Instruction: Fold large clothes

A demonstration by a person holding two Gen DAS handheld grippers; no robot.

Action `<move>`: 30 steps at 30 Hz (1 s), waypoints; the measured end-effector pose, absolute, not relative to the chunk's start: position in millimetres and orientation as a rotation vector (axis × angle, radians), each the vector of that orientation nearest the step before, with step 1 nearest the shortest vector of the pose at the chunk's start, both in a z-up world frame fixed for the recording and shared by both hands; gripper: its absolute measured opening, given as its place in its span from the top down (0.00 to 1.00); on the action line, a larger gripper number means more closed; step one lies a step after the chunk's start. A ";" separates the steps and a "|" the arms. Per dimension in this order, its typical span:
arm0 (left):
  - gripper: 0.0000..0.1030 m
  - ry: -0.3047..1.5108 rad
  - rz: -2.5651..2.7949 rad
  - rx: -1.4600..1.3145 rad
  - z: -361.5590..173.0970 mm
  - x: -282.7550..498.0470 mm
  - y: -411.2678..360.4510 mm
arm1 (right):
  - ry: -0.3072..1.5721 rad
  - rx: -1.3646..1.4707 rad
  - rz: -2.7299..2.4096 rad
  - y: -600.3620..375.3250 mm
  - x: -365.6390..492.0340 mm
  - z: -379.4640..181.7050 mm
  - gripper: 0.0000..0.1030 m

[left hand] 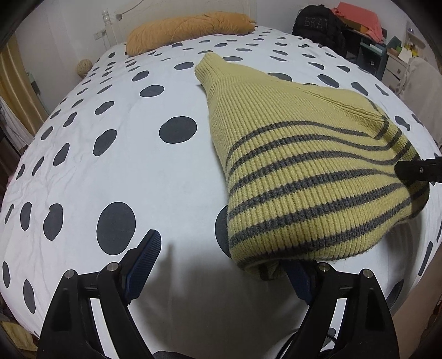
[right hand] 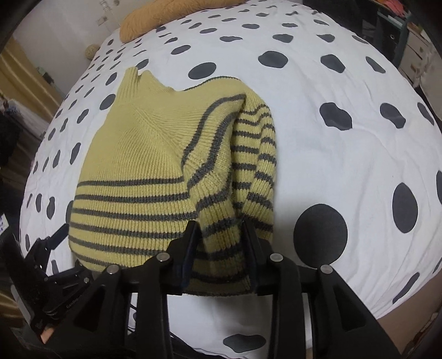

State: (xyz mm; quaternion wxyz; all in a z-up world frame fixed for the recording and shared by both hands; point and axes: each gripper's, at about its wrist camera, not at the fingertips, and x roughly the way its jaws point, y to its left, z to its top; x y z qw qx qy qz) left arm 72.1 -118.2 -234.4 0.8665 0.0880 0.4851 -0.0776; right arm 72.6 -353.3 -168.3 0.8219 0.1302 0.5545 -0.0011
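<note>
A yellow knit sweater with grey stripes [left hand: 304,165] lies folded on a white bed cover with dark dots [left hand: 138,176]. My left gripper [left hand: 221,265] is open at the near edge of the bed; its left finger stands on bare cover, its right finger is hidden under the sweater's hem. My right gripper [right hand: 221,243] is shut on the sweater [right hand: 154,171], pinching a bunched fold of the striped hem and sleeve. The right gripper also shows at the right edge of the left wrist view [left hand: 417,168]. The left gripper shows at the lower left of the right wrist view [right hand: 55,248].
A mustard pillow [left hand: 187,27] lies at the head of the bed. A black backpack [left hand: 317,24] and a cluttered shelf [left hand: 381,41] stand at the far right. A wall and curtain [left hand: 16,82] are on the left.
</note>
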 end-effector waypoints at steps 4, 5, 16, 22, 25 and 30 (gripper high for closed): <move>0.15 1.021 -0.161 0.178 -235.0 72.7 -117.3 | 1.176 0.282 0.013 -348.9 72.3 -167.6 0.56; 0.14 1.022 -0.158 0.178 -235.2 72.8 -117.3 | 1.175 0.281 0.019 -349.1 72.0 -167.4 0.54; 0.28 0.997 -0.112 0.174 -229.2 67.5 -119.8 | 1.236 0.271 -0.004 -370.6 60.7 -164.1 0.73; 0.30 0.996 -0.098 0.186 -227.4 65.9 -115.5 | 1.218 0.147 -0.086 -367.6 64.0 -162.2 0.80; 0.29 0.989 -0.104 0.195 -222.7 65.1 -116.2 | 1.201 0.147 -0.095 -378.6 58.7 -158.1 0.80; 0.29 1.030 -0.094 0.197 -238.8 67.8 -117.6 | 1.242 0.120 -0.117 -384.9 61.8 -177.2 0.80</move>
